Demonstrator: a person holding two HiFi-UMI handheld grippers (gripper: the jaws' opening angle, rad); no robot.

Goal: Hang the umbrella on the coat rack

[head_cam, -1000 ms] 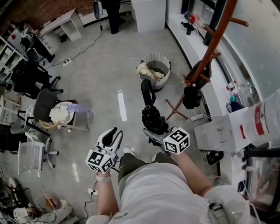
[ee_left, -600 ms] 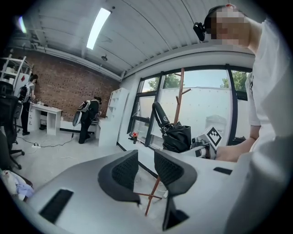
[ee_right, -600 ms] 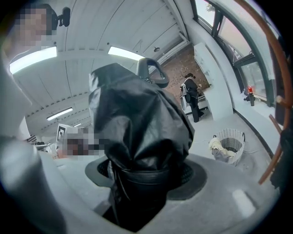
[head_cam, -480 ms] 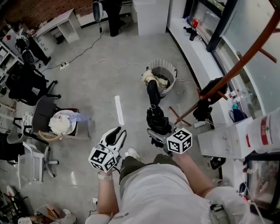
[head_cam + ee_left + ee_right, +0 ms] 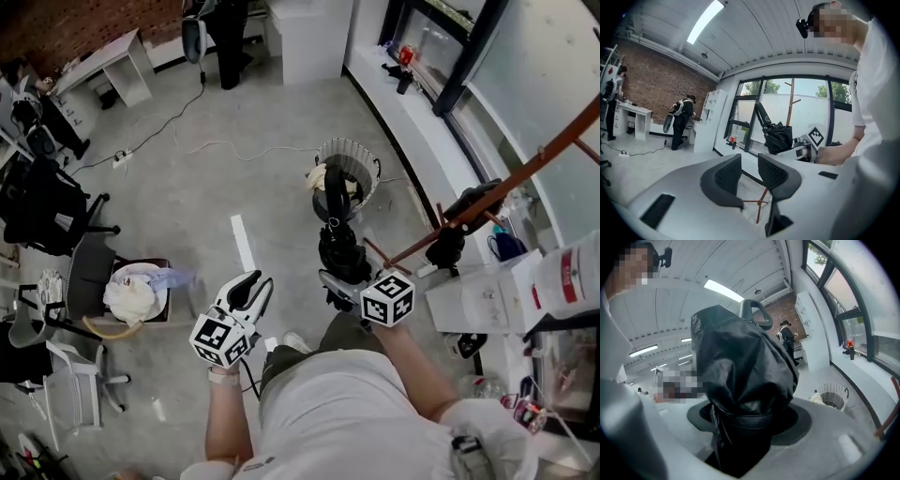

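Two tongs logged. The right gripper [image 5: 341,270] has its jaws partly closed on the folded black umbrella [image 5: 334,230], clamped round the bunched canopy at its lower end. The left gripper [image 5: 249,287] has its jaws a narrow gap apart with nothing between them; it sits at about 9 o'clock from the right one in the head view. The umbrella stands out from the right jaws toward 12 o'clock, with its loop handle [image 5: 330,186] at the far end, over a pale basket [image 5: 361,155] on the floor. The coat rack [image 5: 525,173] leans across the head view at roughly 2 o'clock from the umbrella, well apart from it, with a dark item already hanging on it. Handling, my judgement: a compact folding umbrella, so light, and no strain for one gripper. In the right gripper view the canopy [image 5: 740,371] is loose, glossy fabric that will squash and may slide over the ribs beneath. The grip therefore feels firm but can creep or twist. The shaft inside should be stiff, and the handle [image 5: 757,315] looks rigid. The present hold on the fabric body seems right to me, since it leaves the loop free to drop over a peg. I would keep the clamp low and let the loop lead. If the body starts rotating, the empty left gripper could steady it nearer the handle. Not fragile, though the fabric could snag on a peg.
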